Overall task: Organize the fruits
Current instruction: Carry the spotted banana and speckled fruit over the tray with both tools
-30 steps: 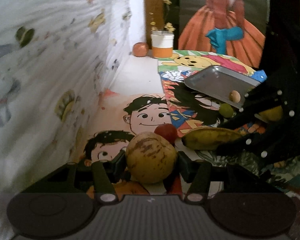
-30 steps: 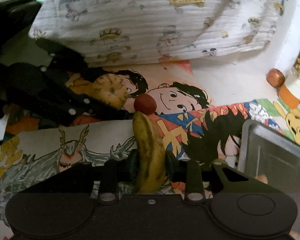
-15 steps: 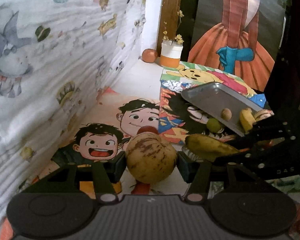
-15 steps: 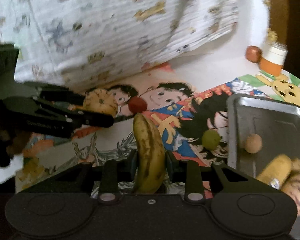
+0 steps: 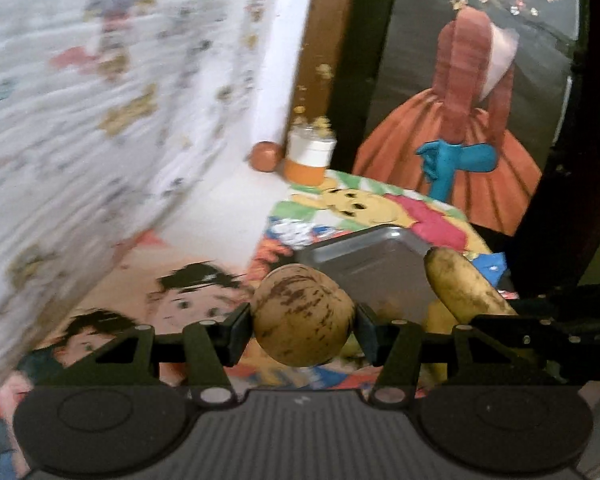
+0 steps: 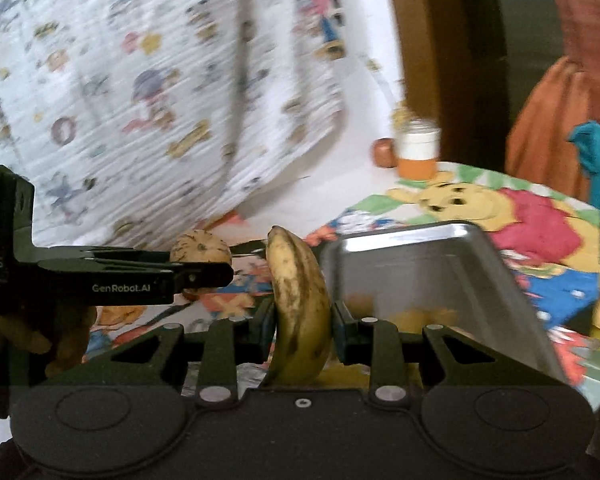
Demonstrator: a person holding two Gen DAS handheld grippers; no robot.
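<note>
My left gripper (image 5: 302, 326) is shut on a round yellow-brown speckled fruit (image 5: 300, 314), held in the air before the metal tray (image 5: 376, 264). My right gripper (image 6: 302, 320) is shut on a spotted yellow banana (image 6: 300, 304), held upright beside the tray's near left corner (image 6: 420, 264). The banana also shows in the left wrist view (image 5: 464, 284), above the tray's right side. The round fruit shows in the right wrist view (image 6: 200, 246), left of the banana. Blurred yellow fruit lies in the tray (image 6: 412, 314).
A cartoon-print cloth (image 5: 364, 208) covers the surface. A white-and-orange jar (image 5: 308, 156) and a small brown fruit (image 5: 266, 156) stand at the back. A printed white fabric (image 5: 100, 120) hangs on the left. A painting of an orange dress (image 5: 460, 152) stands behind.
Both grippers have risen and moved toward the tray with their fruits held. The small red fruit and green fruit on the cloth have gone out of view.
</note>
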